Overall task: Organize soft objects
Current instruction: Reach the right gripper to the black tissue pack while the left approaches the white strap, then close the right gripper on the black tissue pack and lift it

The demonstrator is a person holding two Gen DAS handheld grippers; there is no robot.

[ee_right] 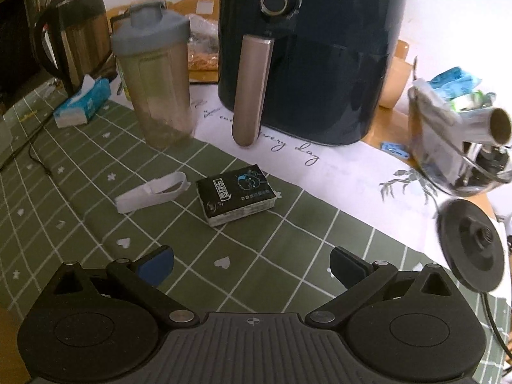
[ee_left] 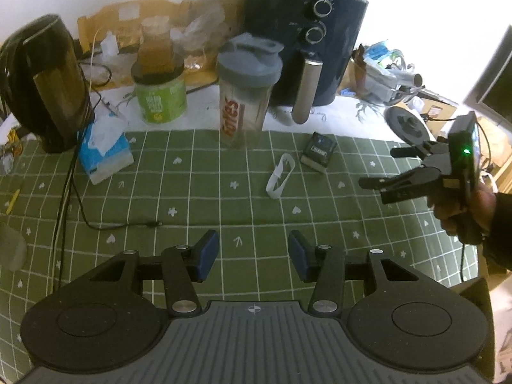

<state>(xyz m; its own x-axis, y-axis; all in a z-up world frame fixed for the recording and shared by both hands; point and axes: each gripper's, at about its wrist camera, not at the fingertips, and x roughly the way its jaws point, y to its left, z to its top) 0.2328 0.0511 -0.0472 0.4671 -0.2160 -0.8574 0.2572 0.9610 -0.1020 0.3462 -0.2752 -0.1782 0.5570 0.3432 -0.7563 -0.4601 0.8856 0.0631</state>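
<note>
1. Because it is the bulkiest item, the air fryer (ee_right: 304, 57) stands at the back of the surface (ee_right: 243, 256), clear of the green checked working area; cursive script on the white cloth in front of it ends in "day".
2. The kettle (ee_left: 48, 83) sits at the far edge beside its cord.
3. The shaker bottle (ee_left: 246, 89) stands upright, lid shut; its red lettering is not legible.
4. The blue tissue pack (ee_left: 102, 150), a soft item, lies by the kettle.
5. The black tissue packet (ee_right: 236, 195) lies flat ahead of the right gripper (ee_right: 252, 265); its jaws stand wide and empty. Its white label is unreadable.
6. The white elastic band (ee_right: 153, 192) lies just beside the packet, ahead of the left gripper (ee_left: 252, 256), whose jaws are partly spread, holding nothing.
</note>
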